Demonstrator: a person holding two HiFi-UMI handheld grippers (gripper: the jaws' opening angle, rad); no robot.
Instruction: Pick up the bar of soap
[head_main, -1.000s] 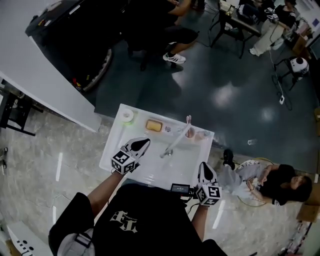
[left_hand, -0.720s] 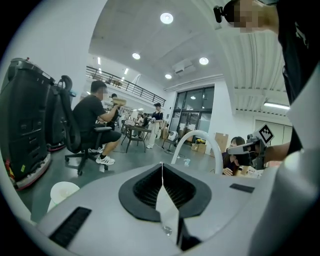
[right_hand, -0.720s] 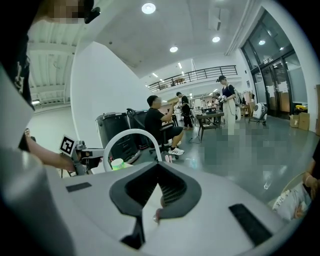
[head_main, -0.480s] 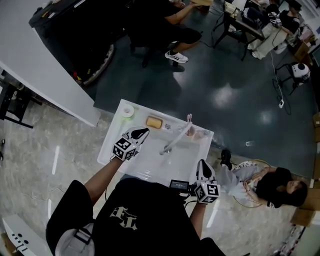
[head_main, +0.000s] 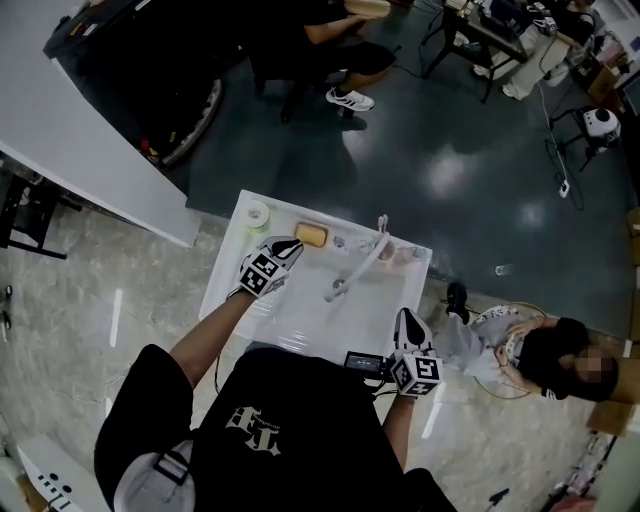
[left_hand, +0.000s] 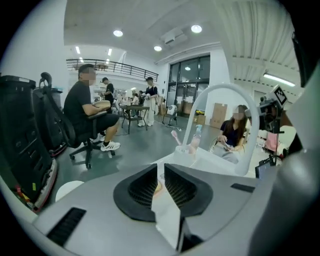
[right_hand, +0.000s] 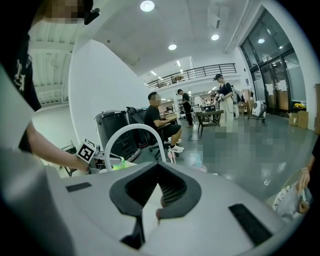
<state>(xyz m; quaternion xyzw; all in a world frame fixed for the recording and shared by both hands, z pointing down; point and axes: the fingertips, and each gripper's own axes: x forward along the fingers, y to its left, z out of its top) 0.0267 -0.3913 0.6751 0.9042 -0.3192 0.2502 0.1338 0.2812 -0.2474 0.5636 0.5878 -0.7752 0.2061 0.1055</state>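
Head view | left claw (head_main: 293, 244) just beside bar of soap (head_main: 311, 236) | jaws barely spread, just been opening, nothing between

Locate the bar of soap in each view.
Head view: bar of soap, upper centre, by the left claw.
Left gripper view: orange sliver low centre, beyond the just-opening, empty jaws.
Right gripper view: not in it.
Shared landmark: the white arched faucet.

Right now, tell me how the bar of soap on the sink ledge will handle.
The bar of soap looks like a solid, flat block: probably stiff, unlikely to roll. It lies on the smooth white sink ledge near the tap; if damp, it may slip from a pinch or slide when nudged. It looks small beside the sink, so likely light.
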